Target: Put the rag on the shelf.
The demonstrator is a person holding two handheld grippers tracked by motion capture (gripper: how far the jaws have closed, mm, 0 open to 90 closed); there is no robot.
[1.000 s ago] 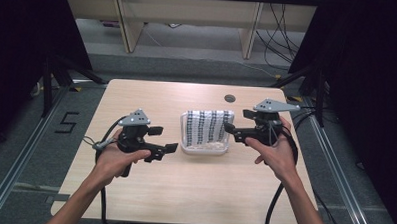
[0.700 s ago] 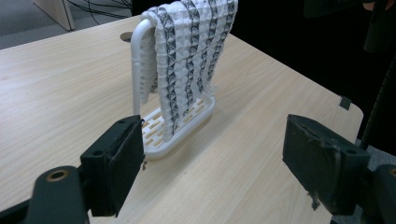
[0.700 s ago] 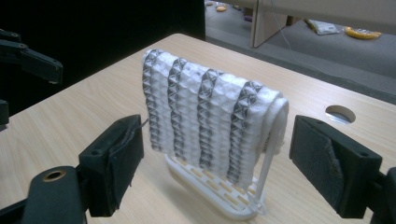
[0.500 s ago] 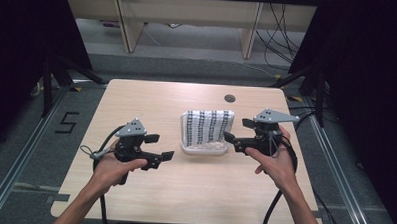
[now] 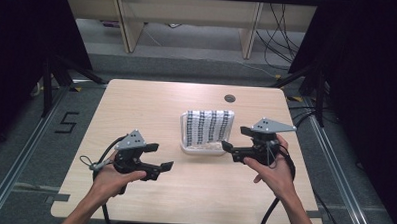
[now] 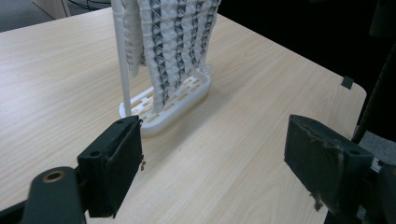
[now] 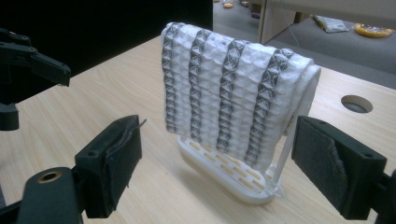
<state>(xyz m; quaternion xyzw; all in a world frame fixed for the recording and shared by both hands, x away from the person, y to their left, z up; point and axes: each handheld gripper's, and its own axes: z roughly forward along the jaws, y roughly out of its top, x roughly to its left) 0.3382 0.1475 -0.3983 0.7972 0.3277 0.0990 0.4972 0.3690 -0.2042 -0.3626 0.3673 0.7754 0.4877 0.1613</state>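
Observation:
A white towel with grey patterned stripes hangs over a small white rack in the middle of the wooden table. My left gripper is held low at the front left of the rack, open, with nothing between its pads. To the right of the rack my right gripper is open too, pointing at the towel from close by without touching it.
A round cable hole sits in the table behind the rack. Dark curtains flank the table, and wooden furniture legs with cables on the floor stand beyond its far edge.
Both grippers have drawn back toward the table's near edge and lowered. The left one moved down and right, the right one slid away from the towel. Both stayed open.

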